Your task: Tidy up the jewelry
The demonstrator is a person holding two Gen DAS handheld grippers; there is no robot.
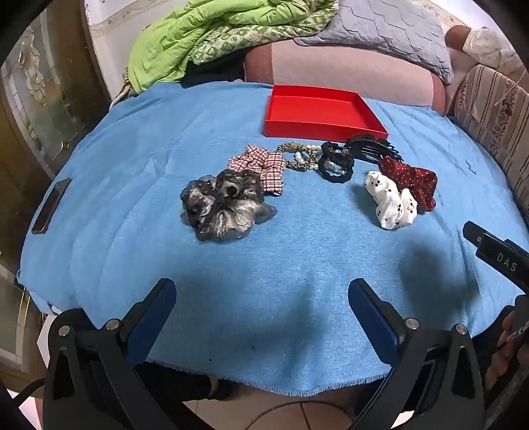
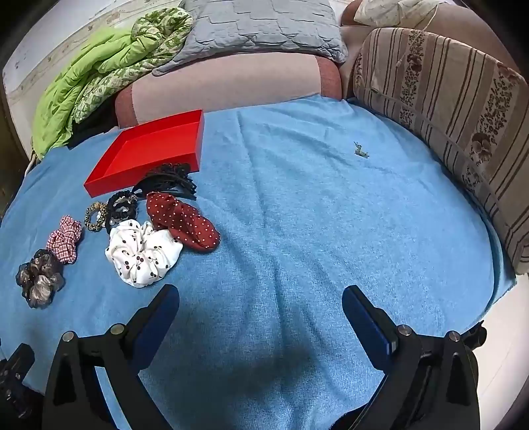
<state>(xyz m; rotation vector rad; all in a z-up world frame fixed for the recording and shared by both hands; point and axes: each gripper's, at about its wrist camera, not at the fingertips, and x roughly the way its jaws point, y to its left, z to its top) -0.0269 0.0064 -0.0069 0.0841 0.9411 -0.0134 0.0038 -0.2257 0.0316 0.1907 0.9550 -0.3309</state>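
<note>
An empty red tray [image 1: 373, 115] [image 2: 112, 180] lies on the blue cloth [image 1: 264, 248] [image 2: 314, 215]. In front of it lie several hair pieces: a grey sheer scrunchie [image 1: 224, 205] [image 2: 39, 278], a red plaid bow [image 1: 261, 165] [image 2: 65, 238], a beaded tie [image 1: 297, 155] [image 2: 95, 211], a black scrunchie [image 1: 335, 162] [image 2: 120, 205], a black comb clip [image 1: 373, 147] [image 2: 172, 182], a dark red dotted bow [image 1: 410, 178] [image 2: 185, 221] and a white cherry scrunchie [image 1: 390, 201] [image 2: 142, 254]. My left gripper [image 1: 263, 297] hangs open above the cloth's near edge. My right gripper [image 2: 261, 302] is open over bare cloth, right of the pile.
A phone [image 1: 51, 205] lies at the cloth's left edge. A green quilt [image 1: 185, 39] [image 2: 96, 82], a grey pillow [image 1: 380, 29] [image 2: 261, 26] and a striped cushion [image 2: 446, 109] border the far and right sides. A small green trinket [image 2: 361, 150] lies on the cloth.
</note>
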